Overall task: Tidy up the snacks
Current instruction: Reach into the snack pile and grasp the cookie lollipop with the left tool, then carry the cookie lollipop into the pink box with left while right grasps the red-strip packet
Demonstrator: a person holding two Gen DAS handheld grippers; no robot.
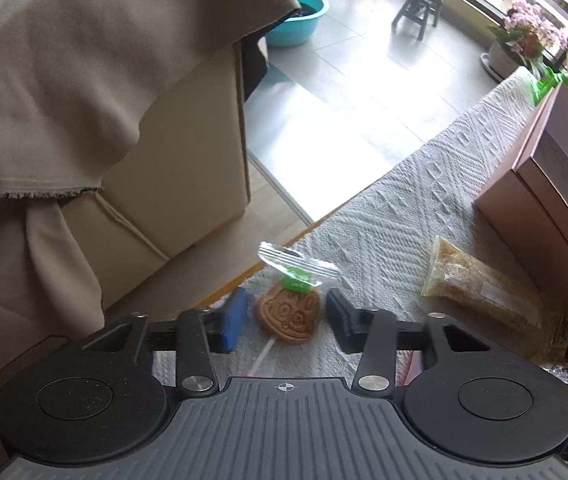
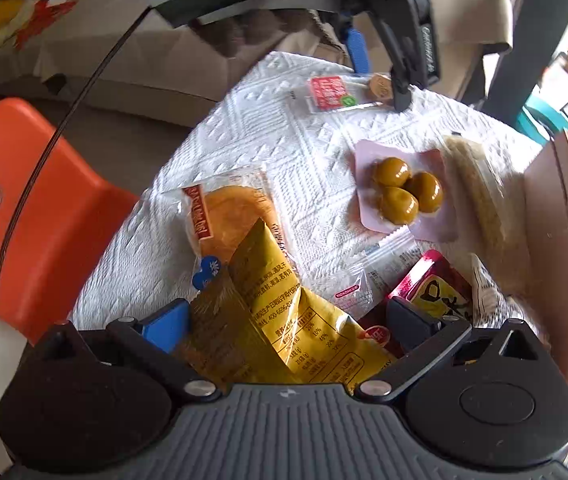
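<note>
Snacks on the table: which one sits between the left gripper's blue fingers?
The brown lollipop cookie with a green tag; the other packets lie farther off.

Left gripper (image 1: pixel 288 322) tilted down over the white tablecloth (image 1: pixel 400 216), blue pads either side of a wrapped cookie lollipop (image 1: pixel 289 314), not pressing it. Clear-wrapped brown snack bar (image 1: pixel 480 284) lying right, beside a pink box (image 1: pixel 540 176).

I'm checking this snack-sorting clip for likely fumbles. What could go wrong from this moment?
1. The left gripper straddles the cookie lollipop near the table edge; a poor pinch could crack it or nudge it off.
2. Its loose clear wrapper may be caught instead of the cookie, and slip.
3. The right gripper is open around the yellow packet, which overlaps the bun pack; lifting might drag that along.
</note>
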